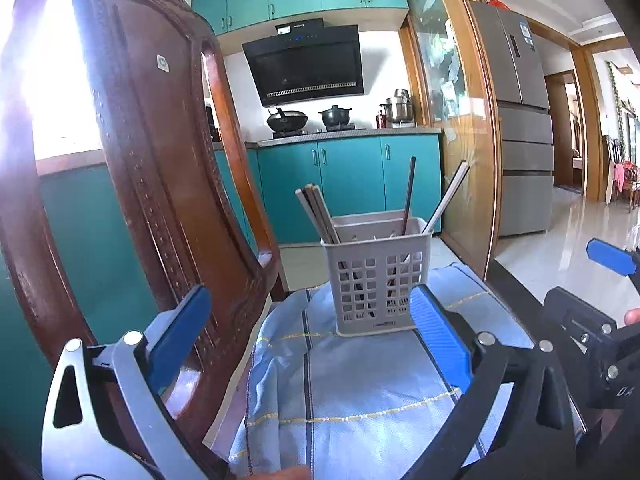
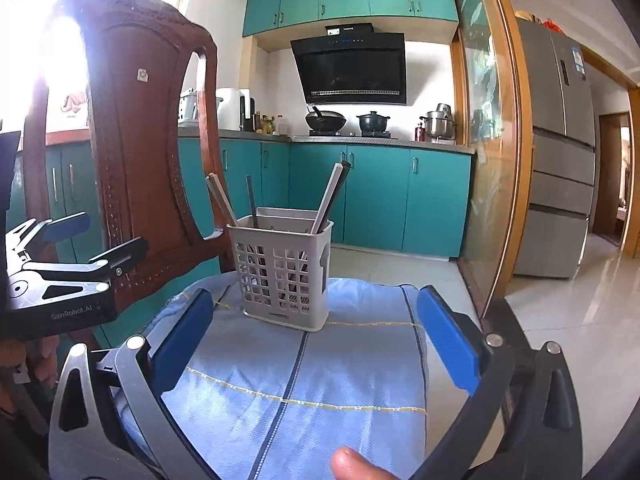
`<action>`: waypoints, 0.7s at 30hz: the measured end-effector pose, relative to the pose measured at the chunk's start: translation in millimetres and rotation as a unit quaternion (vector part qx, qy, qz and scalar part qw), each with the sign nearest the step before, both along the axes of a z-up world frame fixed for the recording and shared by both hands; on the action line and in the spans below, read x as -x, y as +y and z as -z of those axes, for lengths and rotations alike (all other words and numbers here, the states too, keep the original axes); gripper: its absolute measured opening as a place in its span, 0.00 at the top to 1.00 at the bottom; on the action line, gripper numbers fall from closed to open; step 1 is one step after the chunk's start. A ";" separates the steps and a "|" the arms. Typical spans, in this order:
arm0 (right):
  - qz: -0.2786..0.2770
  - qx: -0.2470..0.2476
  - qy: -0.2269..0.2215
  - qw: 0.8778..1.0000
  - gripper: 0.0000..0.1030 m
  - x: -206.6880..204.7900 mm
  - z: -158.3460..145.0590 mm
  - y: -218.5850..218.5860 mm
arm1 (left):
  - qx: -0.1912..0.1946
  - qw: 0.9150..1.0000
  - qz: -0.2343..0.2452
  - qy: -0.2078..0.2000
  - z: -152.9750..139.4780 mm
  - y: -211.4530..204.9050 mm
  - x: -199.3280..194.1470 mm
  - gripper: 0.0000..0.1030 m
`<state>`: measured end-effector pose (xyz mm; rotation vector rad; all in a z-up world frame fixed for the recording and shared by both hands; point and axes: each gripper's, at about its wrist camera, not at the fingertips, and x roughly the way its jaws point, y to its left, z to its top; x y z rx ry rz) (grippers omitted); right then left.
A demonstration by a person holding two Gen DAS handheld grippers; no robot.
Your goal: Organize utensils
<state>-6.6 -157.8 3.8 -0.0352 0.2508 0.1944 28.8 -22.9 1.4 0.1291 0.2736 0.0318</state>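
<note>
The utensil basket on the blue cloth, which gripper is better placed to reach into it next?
Left, marginally. The left gripper is open, and its right finger overlaps the utensil basket. The right gripper, also open, shows cloth before the basket.

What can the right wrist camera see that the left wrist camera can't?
Only the right wrist view shows the white kettle, the bottles on the counter, and the left gripper from the side. Only the left wrist view shows the right gripper's blue pad. Both show the grey utensil basket holding chopsticks, the blue cloth, the wooden chair, the wok and the fridge.
</note>
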 end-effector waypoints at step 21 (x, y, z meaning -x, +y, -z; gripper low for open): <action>0.010 0.016 -0.005 1.000 0.03 -3.5 1.6 5.0 | 0.002 1.000 0.007 0.013 4.3 -0.2 -1.7 0.04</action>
